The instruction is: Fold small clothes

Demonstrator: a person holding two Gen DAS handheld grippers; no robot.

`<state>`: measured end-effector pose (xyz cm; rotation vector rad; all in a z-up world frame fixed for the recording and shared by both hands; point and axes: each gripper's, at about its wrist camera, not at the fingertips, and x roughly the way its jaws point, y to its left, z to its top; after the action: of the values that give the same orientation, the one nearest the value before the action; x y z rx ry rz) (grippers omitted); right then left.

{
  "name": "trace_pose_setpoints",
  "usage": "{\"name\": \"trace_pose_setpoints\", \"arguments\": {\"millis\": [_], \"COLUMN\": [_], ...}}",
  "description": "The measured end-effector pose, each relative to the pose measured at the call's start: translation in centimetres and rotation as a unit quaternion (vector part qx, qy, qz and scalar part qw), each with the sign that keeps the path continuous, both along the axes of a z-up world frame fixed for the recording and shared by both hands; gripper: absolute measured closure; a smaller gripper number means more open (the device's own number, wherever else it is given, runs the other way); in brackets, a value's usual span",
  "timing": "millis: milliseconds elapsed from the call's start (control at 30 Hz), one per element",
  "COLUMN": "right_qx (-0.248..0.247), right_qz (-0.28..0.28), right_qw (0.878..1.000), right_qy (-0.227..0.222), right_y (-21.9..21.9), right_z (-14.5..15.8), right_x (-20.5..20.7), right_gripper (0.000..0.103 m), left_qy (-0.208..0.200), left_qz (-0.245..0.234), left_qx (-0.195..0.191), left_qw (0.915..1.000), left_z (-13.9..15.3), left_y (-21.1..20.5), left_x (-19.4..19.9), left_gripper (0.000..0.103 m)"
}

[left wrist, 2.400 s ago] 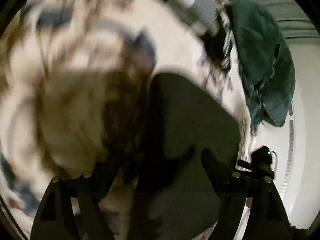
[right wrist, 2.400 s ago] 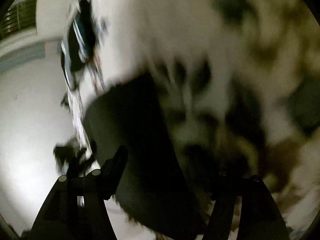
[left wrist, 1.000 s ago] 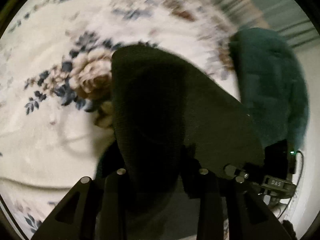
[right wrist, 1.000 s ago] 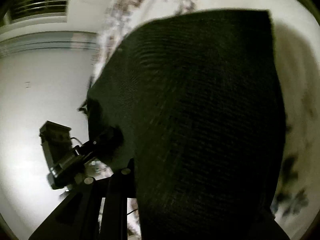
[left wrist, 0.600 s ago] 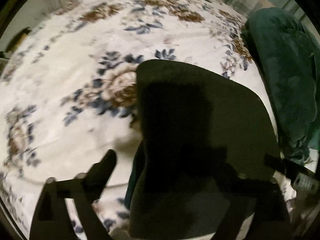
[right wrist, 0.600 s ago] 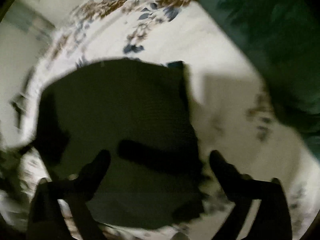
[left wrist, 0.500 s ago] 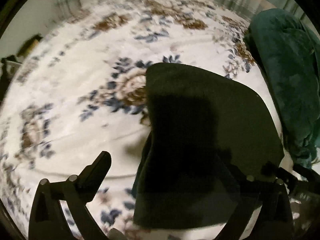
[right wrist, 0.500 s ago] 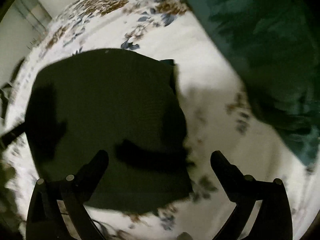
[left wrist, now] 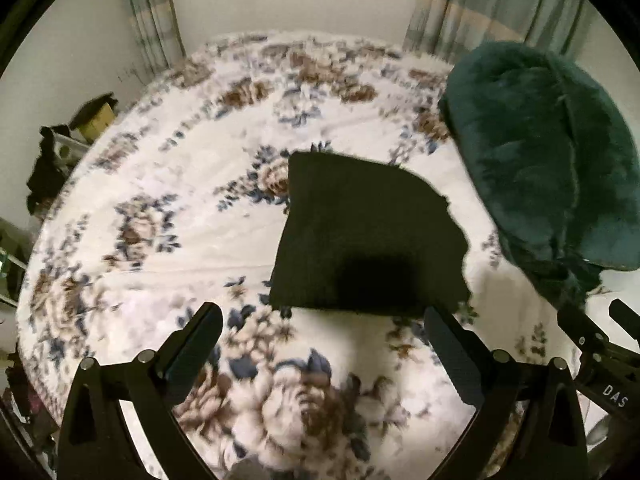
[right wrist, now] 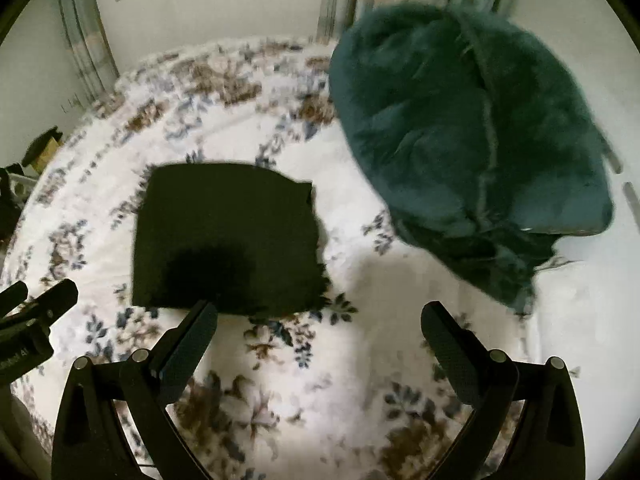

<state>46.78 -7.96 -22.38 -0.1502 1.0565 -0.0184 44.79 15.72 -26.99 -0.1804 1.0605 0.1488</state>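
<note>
A small dark green knitted garment (left wrist: 368, 236) lies folded flat as a rough square on the white floral bedspread (left wrist: 160, 216). It also shows in the right wrist view (right wrist: 228, 240). My left gripper (left wrist: 322, 328) is open and empty, held above the bed just short of the garment's near edge. My right gripper (right wrist: 320, 326) is open and empty, to the right of the garment's near edge. The other gripper's body shows at the right edge of the left wrist view (left wrist: 600, 360) and at the left edge of the right wrist view (right wrist: 28, 312).
A crumpled teal fleece blanket (left wrist: 548, 172) lies on the bed to the right of the garment, also in the right wrist view (right wrist: 472, 136). Curtains (left wrist: 480, 12) and a wall stand behind the bed. Dark clutter (left wrist: 52, 160) sits off the bed's left side.
Both grippers let go of the dark garment, opened and pulled back and up. The garment now lies folded on the bedspread.
</note>
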Motion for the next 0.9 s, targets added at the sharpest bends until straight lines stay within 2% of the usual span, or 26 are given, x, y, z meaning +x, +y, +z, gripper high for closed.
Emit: {"name": "trace_pose_setpoints", "arguments": {"millis": [200,400,667,900], "right_qx": [0.008,0.020,0.029,0.043], "right_qz": [-0.008,0.004,0.019,0.029], "right_qw": [0.999,0.995,0.989,0.984], "right_qy": [-0.047,-0.094,-0.145,-0.172], "right_y": [-2.1,-3.4,-4.8,-5.6], "right_z": [10.6,20.4,29.4,34.2], "right_x": [-9.0,-17.5,-26.5,-32.0], "right_gripper": [0.000,0.000,0.000,0.000], "left_qy": [-0.043,-0.065,-0.095,-0.127], "left_qz": [-0.009,-0.016,-0.008,-0.001], "left_qx": [0.015,0.026,0.038,0.045], "left_qw": [0.9989,0.9974,0.9947,0.9909], "left_z": [9.1,15.5,21.5,24.9], "left_y": [-2.2,-4.2,-5.9,-6.8], "left_x": [-7.2,-13.1,-19.8,-23.9], "left_gripper": [0.000,0.000,0.000,0.000]}}
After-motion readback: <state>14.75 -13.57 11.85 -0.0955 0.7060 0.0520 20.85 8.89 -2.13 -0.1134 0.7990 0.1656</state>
